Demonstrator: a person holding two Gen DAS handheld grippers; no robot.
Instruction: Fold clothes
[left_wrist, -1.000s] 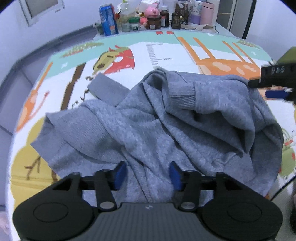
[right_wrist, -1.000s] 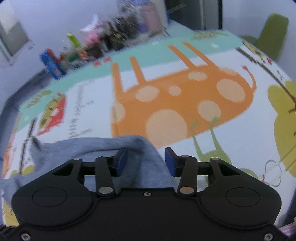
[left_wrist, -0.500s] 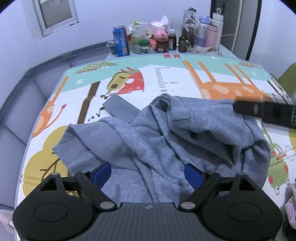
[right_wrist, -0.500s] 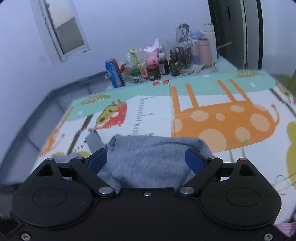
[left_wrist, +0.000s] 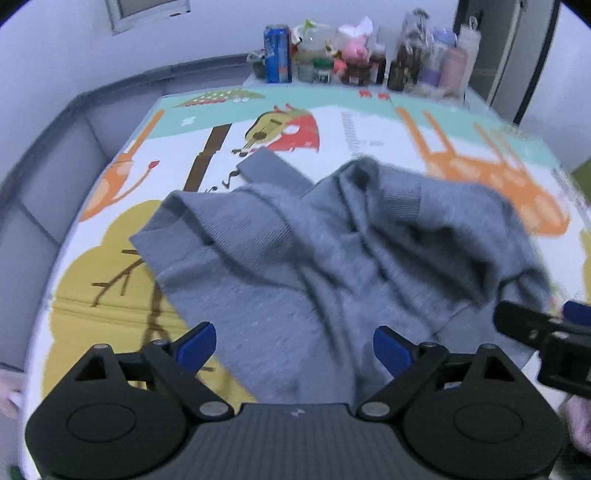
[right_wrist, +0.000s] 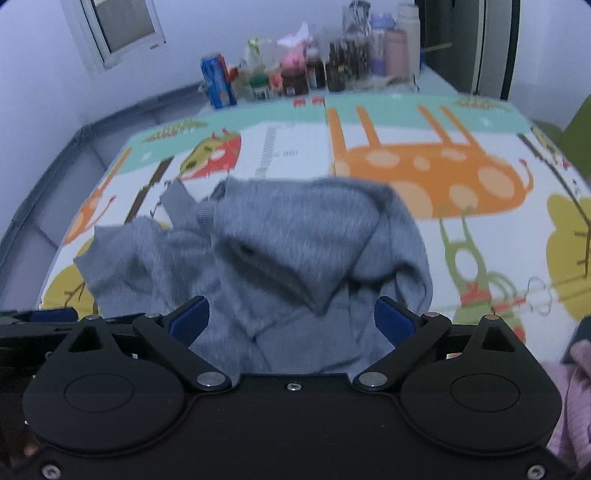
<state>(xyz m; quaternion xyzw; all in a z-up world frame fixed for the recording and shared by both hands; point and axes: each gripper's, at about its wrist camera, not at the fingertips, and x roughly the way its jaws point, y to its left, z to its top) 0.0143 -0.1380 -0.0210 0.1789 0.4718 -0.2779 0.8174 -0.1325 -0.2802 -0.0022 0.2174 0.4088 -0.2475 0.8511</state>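
Left wrist: grey sweater (left_wrist: 332, 251) lies crumpled below both opening jaws, pinched by neither.

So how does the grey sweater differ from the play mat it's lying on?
The grey sweater is one plain colour; the play mat is printed with bright cartoon animals and trees. The sweater lies crumpled in folds and ridges, while the mat is spread flat. The sweater covers only the near middle of the mat, which reaches well beyond it on every side. Both are soft, and neither is gripped by a claw.
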